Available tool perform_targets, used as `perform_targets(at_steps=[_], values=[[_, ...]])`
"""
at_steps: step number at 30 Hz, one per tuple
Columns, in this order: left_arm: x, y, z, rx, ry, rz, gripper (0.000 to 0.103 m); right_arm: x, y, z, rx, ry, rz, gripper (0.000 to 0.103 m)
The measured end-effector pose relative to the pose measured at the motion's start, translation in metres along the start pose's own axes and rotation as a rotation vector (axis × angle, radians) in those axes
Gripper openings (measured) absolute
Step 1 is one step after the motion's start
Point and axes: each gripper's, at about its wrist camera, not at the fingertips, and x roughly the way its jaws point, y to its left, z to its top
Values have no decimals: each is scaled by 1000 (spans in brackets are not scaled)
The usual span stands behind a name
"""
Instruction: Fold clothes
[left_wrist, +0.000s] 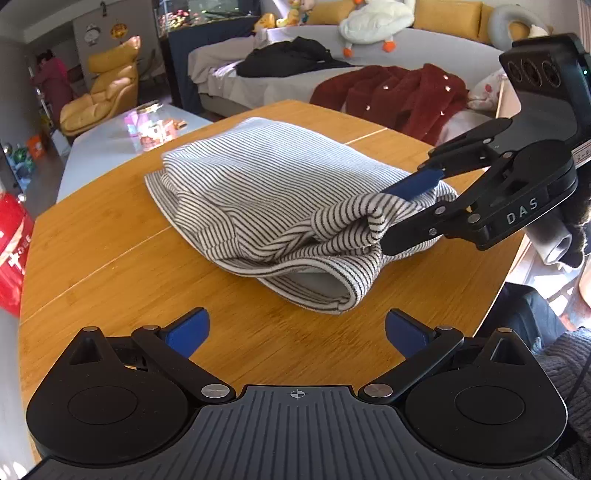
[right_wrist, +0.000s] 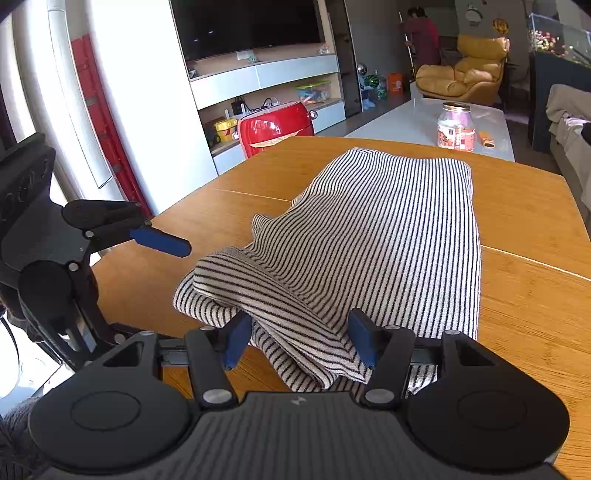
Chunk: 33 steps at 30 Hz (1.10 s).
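Pinching the striped garment (left_wrist: 280, 192) corner between my right gripper (right_wrist: 299, 338) fingers to carry the fold; left gripper (left_wrist: 297, 332) fingers are hanging open, empty, just short of the hem, above the worktop (left_wrist: 110, 236).

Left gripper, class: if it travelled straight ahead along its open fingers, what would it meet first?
Most likely the striped black-and-white knit garment on the wooden table. The left gripper is open and apart from it, aimed at its near folded edge; exact height is unclear.
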Motion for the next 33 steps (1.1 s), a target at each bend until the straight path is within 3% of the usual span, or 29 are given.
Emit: perform_targets(at_steps=[1, 5, 9, 17, 18, 20, 26, 30, 33], values=[[5, -2, 1, 6, 5, 15, 103, 1, 6, -1, -37, -2, -17, 59], [17, 4, 9, -44, 10, 86, 103, -3, 35, -13, -250, -27, -112, 80], [12, 18, 17, -135, -6, 54, 103, -4, 49, -24, -363, -29, -148, 83], [10, 19, 26, -150, -7, 58, 103, 15, 59, -31, -523, -47, -283, 84], [10, 19, 27, -154, -7, 56, 103, 18, 60, -29, -547, -47, -299, 81], [11, 22, 28, -171, -7, 47, 103, 25, 62, -27, -591, -30, -321, 51], [-2, 31, 22, -210, -37, 9, 103, 33, 56, -17, -625, -7, -301, 40], [-25, 48, 22, -256, -115, -51, 103, 33, 58, -12, -609, 24, -281, 35], [-35, 66, 33, -287, -181, -4, 103, 27, 62, -4, -579, 61, -231, 32]])
